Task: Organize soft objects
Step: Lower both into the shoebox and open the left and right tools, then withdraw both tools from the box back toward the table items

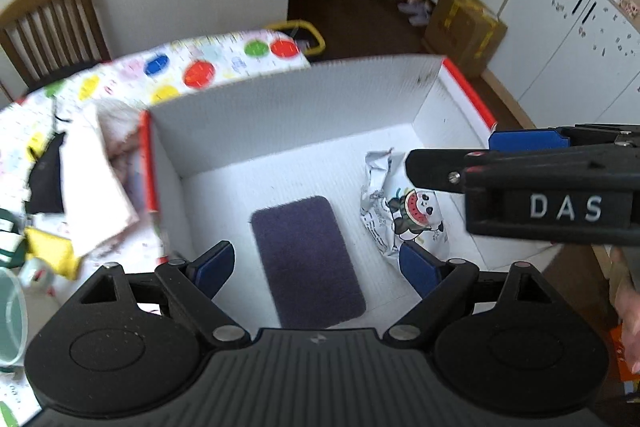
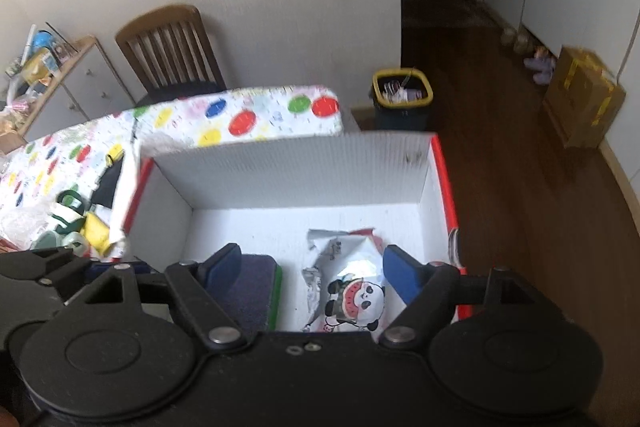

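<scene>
Purple rectangular fuzzy pad (image 1: 308, 261) lies flat on the floor of the white corrugated box with red rim (image 1: 280, 107), beside a crumpled silver packet printed with a panda (image 1: 404, 215). Left claw (image 1: 316, 267) hangs above the pad, wide open and empty. Right claw (image 2: 310, 275) is also open, holding nothing, above the packet.

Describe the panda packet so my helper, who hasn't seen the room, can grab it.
Find the white box with red edges beside the dotted table. On its floor lie two things: a purple pad and, to its right, a crinkled silver packet. Only the packet shows a cartoon panda holding watermelon.
</scene>
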Available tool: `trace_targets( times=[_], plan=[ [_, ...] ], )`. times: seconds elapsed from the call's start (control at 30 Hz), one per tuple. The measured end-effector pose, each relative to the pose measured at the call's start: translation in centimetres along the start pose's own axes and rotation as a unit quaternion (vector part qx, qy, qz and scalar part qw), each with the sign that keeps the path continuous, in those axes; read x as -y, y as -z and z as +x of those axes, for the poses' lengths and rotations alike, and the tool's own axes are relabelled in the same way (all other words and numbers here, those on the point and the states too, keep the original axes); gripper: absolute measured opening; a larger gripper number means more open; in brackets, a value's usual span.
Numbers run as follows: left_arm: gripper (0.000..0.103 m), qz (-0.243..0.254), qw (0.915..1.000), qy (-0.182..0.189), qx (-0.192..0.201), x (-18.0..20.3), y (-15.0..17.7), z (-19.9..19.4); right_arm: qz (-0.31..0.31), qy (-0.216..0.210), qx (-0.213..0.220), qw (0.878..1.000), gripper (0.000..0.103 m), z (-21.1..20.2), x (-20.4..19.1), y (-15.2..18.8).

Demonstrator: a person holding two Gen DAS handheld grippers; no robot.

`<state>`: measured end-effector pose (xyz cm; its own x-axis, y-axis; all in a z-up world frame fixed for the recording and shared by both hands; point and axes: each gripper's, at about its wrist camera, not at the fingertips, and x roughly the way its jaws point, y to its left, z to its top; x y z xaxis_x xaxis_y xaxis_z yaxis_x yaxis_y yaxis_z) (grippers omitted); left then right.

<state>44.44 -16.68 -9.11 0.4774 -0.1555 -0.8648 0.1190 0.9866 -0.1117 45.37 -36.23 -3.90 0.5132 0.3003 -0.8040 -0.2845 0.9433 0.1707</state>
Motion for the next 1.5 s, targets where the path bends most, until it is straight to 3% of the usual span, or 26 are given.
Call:
trace_targets(
  times=[0.3,0.7,1.1,1.5],
  plan=[
    [0.09,0.0,0.9964,-0.019,0.082,-1.3,2.8,-7.2,-0.026,-0.02,0.048,0.998,0.081,-5.3,-2.4,0.9],
    [0.09,-0.028,0.9874,-0.026,0.154,-5.4,7.9,-14.8,-0.063,-0.058,0.107,0.991,0.091,-10.4,-8.3,3.2],
    [0.09,-0.047,0.9783,-0.042,0.197,-11.7,14.0,-20.1,-0.082,-0.105,0.123,0.983,0.101,-13.1,-15.6,6.5],
    [0.092,-0.067,0.9712,-0.068,0.218,-20.0,19.9,-24.1,-0.077,-0.131,0.111,0.982,0.103,-11.9,-24.3,9.7]
  ],
)
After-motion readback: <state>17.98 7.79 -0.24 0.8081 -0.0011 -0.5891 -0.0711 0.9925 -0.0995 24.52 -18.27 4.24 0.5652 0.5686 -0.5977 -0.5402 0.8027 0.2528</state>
